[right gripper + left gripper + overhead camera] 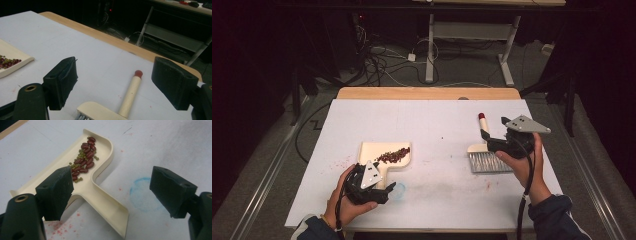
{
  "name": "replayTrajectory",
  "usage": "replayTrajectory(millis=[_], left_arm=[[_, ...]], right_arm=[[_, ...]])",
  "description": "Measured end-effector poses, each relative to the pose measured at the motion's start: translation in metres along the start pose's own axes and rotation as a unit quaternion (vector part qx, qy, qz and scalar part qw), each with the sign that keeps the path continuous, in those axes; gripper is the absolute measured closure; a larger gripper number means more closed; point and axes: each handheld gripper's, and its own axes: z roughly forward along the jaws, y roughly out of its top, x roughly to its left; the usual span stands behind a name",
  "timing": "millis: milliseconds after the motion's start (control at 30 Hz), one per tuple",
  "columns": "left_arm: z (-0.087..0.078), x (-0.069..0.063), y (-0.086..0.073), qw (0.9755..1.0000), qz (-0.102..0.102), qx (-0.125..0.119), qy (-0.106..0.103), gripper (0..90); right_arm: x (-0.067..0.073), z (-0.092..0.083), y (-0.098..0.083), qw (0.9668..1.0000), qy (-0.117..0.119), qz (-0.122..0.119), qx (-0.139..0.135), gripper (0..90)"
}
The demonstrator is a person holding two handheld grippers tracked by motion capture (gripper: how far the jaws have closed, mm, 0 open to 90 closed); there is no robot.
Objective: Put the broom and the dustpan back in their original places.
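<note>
**Cream, red and black on white**

The dustpan [100, 195] was cream, holding dark red beans [86, 157] mixed with small green ones. The brush [130, 96] was cream with a red tip and grey bristles. Both tongs [113, 190] [118, 82] were black. The worktop [432, 125] was white, edged in pale wood, with red specks and a blue ring [143, 193].

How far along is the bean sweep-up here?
Done: beans lie heaped in the dustpan. In hand: nothing; left gripper is open over the dustpan handle, right gripper open over the brush. Left: red specks on the table, and probably emptying the pan.
</note>
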Motion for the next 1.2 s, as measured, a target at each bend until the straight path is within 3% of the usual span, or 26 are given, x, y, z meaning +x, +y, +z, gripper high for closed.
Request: replayTrajectory(millis=[533, 1200], left_arm=[[0.0, -0.001, 0.001, 1.0, 0.005, -0.007, 0.003, 18.3], [0.001, -0.002, 0.001, 0.9999, 0.01, -0.003, 0.004, 18.3]], right_arm=[[0.009, -0.02, -0.013, 0.9995, 0.017, -0.028, -0.005, 21.2], [0.007, -0.034, -0.036, 0.9976, 0.044, -0.046, -0.025, 19.8]])
